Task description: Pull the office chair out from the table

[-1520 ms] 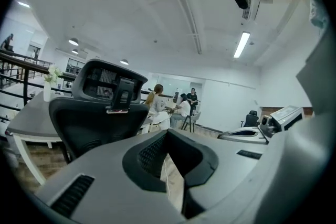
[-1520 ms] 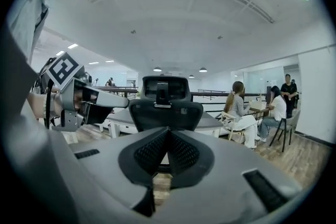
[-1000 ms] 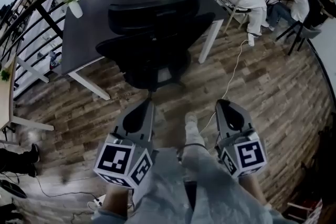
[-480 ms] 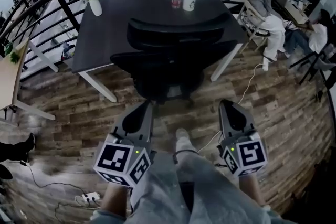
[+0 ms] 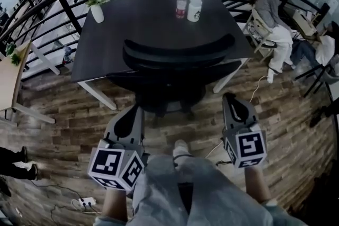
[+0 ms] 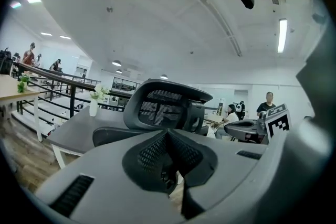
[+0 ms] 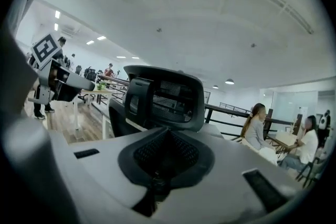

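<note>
Right now the black mesh-backed office chair (image 5: 177, 53) sits tucked against the dark rectangular table (image 5: 143, 18), while the grey left gripper (image 5: 133, 109) and grey right gripper (image 5: 229, 98), both clenched on nothing, point toward its backrest without touching, apparently lining up to grab it.

Head cam sits high behind both tongs looking steeply down: left tongs (image 5: 134, 109) and right tongs (image 5: 229, 98) close at the bottom, office chair (image 5: 175, 58) and worktop (image 5: 143, 16) just beyond their tips. Each tongs cam rides low on its own tool, facing about level along the jaws, chair back near ahead. All three share the chair; each tongs cam also catches the other tongs off to its side.
</note>
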Tool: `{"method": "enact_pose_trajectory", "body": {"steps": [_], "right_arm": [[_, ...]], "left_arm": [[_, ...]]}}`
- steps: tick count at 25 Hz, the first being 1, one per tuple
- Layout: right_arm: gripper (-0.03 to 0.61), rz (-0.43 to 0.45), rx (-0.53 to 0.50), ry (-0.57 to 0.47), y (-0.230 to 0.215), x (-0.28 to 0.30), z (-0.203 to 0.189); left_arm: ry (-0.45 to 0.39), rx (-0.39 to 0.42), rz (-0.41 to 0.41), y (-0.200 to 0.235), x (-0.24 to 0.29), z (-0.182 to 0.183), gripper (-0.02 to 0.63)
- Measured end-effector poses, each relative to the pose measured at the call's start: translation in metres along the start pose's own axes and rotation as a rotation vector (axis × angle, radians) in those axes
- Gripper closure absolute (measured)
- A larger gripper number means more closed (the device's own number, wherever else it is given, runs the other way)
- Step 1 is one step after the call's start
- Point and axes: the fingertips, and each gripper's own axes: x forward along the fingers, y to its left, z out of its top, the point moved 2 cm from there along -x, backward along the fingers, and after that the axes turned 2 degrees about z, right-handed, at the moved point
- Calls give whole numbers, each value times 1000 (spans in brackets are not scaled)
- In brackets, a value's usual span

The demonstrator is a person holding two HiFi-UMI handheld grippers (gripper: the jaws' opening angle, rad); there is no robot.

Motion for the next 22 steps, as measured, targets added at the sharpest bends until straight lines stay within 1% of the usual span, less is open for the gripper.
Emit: {"method": "enact_pose_trajectory", "body": {"steps": [6,7,9,12,14,15,17,19,22], "right_arm": [[569,-4,-194,35,-35,34,-2],[537,-4,-233,39,-39,39,-1],[522,-1,-322,48,-48,49,-2],[462,22,-445,82,-57,63,-7],[454,41,-521,113,-61,70,-12],[436,51,-561,129,-63,74,-15],[428,80,-648,162,-64,81,-22],[408,108,-725,188,-64,89,-29],[397,142,-807,221,-65,100,-40]], "left_arm": [[-19,-14,63,9,13,6,601],[-21,-15,74,10,14,7,601],[-24,-14,95,13,15,9,601],[-29,-9,122,17,16,12,601],[-34,-8,145,19,18,14,601],[-37,-4,159,21,19,15,601],[-37,21,187,25,21,17,601],[-36,66,206,27,25,17,601],[-27,145,221,31,32,13,601]]}}
